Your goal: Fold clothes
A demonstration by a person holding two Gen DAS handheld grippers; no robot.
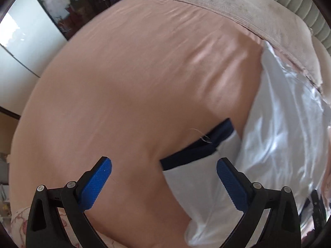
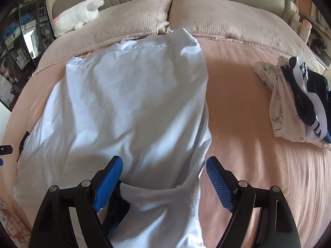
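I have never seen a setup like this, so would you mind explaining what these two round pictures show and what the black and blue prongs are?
Each picture comes from a fisheye camera mounted on a hand-held gripper, looking out along its two blue-padded fingers. A person carries one gripper in each hand. The left gripper and the right gripper both stand open and hold nothing. Below them is a bed with a pink sheet. A white shirt with dark navy trim lies spread on it, waiting to be folded. At the right side sits a pile of other clothes, and a white plush toy rests by the pillows.
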